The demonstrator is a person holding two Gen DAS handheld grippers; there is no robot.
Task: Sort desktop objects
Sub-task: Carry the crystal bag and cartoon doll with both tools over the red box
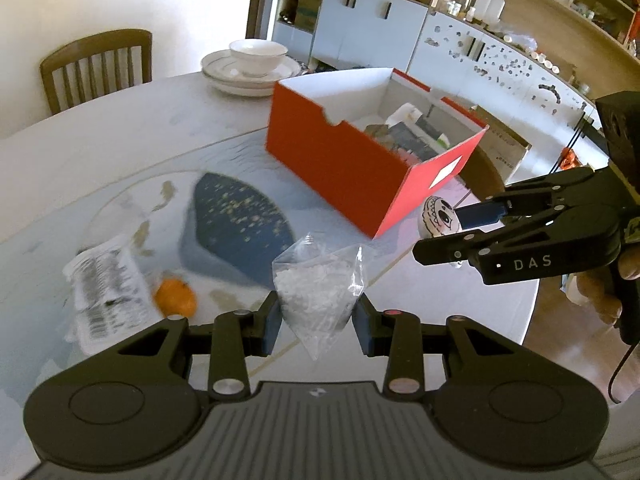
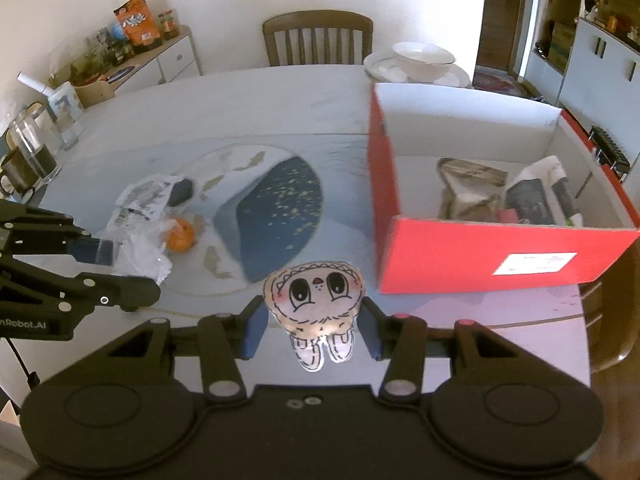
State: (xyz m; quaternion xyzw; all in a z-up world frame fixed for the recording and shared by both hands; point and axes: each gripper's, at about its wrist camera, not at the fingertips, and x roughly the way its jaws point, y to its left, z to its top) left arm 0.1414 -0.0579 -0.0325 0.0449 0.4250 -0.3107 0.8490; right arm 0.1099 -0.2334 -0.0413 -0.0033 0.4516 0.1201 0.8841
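My left gripper [image 1: 318,318] is shut on a clear plastic bag of white bits [image 1: 320,292], held above the table. My right gripper [image 2: 312,320] is shut on a small cartoon-face plush [image 2: 316,300], whose face also shows between the right gripper's fingers in the left wrist view [image 1: 438,216]. An open red box [image 1: 360,164] with white inner walls stands on the table, just right of the plush [image 2: 500,252]; packets and papers lie inside it. An orange [image 1: 176,296] and a printed plastic wrapper [image 1: 104,284] lie on the glass turntable. The left gripper [image 2: 104,264] with its bag shows at the left of the right wrist view.
A stack of white plates with a bowl [image 1: 252,66] stands at the far table edge, near a wooden chair [image 2: 318,38]. Glass mugs [image 2: 28,160] stand at the table's left edge. Cabinets [image 1: 480,60] line the room behind the box.
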